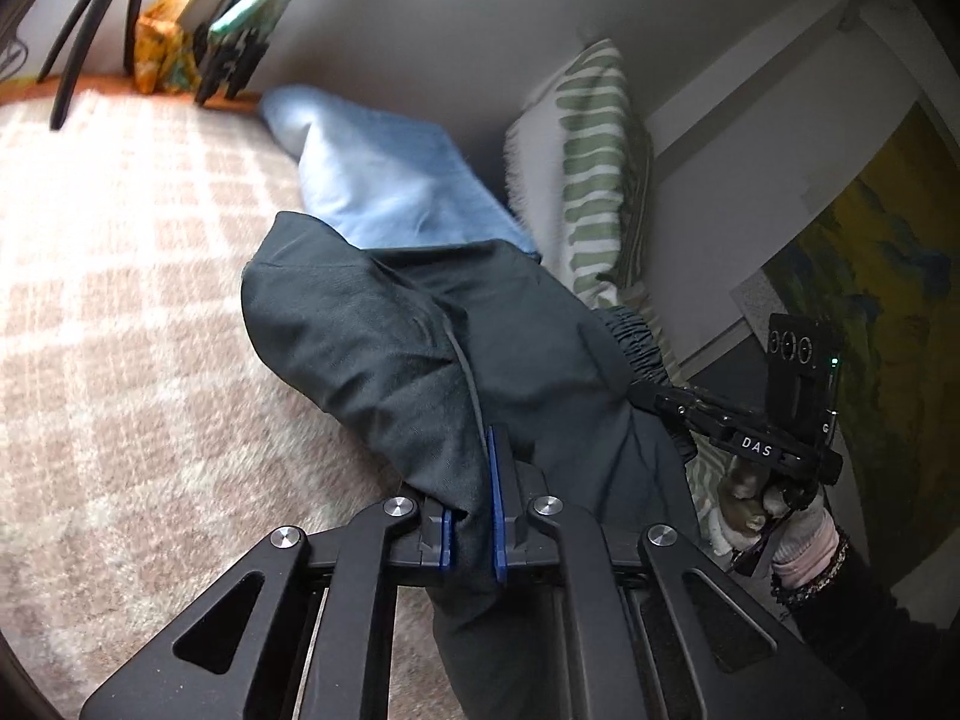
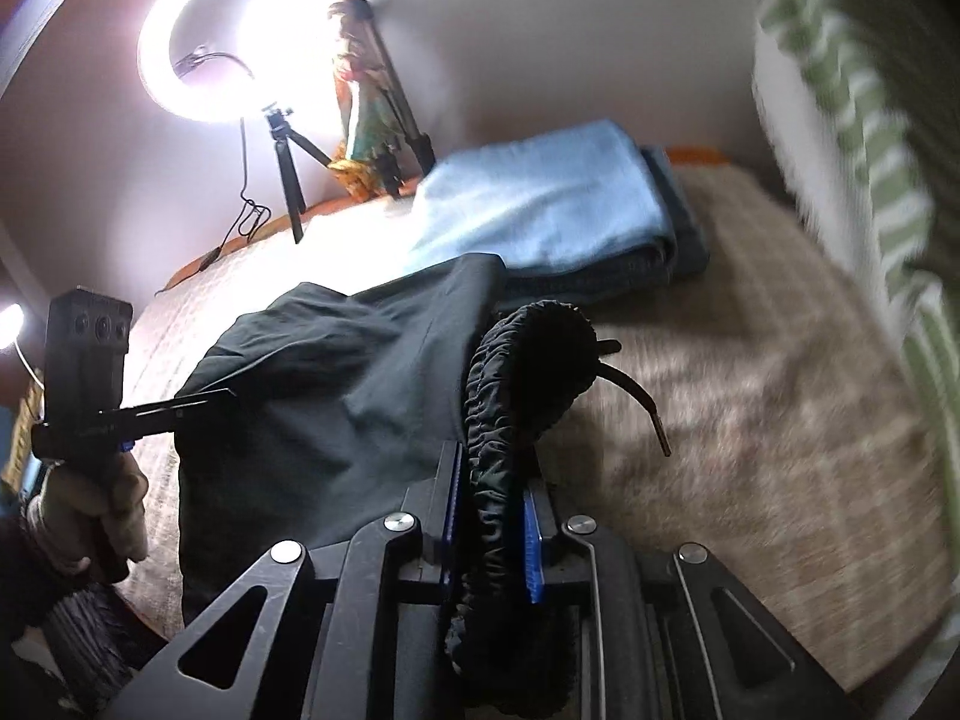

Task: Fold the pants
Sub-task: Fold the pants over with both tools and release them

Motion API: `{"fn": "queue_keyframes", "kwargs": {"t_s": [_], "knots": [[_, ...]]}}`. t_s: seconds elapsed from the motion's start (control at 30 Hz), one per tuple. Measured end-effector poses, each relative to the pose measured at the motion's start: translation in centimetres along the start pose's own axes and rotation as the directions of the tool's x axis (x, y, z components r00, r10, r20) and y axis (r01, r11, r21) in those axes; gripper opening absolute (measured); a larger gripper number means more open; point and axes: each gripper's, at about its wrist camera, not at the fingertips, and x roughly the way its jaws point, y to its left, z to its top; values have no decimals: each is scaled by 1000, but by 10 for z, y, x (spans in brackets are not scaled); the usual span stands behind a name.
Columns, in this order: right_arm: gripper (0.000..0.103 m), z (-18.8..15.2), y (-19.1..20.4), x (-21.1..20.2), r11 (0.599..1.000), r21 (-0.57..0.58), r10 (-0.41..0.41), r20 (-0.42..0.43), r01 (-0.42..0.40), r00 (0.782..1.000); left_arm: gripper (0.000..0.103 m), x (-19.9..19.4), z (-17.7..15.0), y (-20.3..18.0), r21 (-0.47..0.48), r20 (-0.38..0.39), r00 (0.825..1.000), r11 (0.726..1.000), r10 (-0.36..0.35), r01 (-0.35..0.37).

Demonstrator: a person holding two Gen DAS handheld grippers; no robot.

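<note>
Dark green-black pants (image 1: 384, 336) hang lifted off a beige checked bed cover (image 1: 120, 300). My left gripper (image 1: 471, 516) is shut on a fold of the pants' fabric, its blue pads pressing the cloth. My right gripper (image 2: 489, 516) is shut on the gathered elastic waistband (image 2: 528, 354), with a drawstring (image 2: 642, 402) dangling to the right. The pants (image 2: 336, 384) stretch between both grippers. In the left wrist view the right gripper (image 1: 678, 405) grips the waistband (image 1: 636, 342) at the right. In the right wrist view the left gripper (image 2: 222, 396) holds the pants' left edge.
A folded light blue garment (image 1: 384, 174) lies beyond the pants, stacked on folded denim (image 2: 678, 246). A green striped pillow (image 1: 594, 168) leans against the wall on the right. A lit ring light on a tripod (image 2: 240, 42) stands at the bed's far edge.
</note>
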Motion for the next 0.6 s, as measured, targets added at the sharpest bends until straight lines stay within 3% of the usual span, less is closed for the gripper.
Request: {"fn": "queue_keyframes", "kwargs": {"t_s": [0.3, 0.6], "knots": [[15, 52, 12, -22, 996, -67, -44, 103, 52, 994, 7, -13, 47, -21, 104, 62, 998, 995, -8, 1], [14, 115, -9, -13, 995, -24, -91, 188, 97, 978, 7, 7, 133, -31, 199, 129, 992, 979, 11, -37]]}}
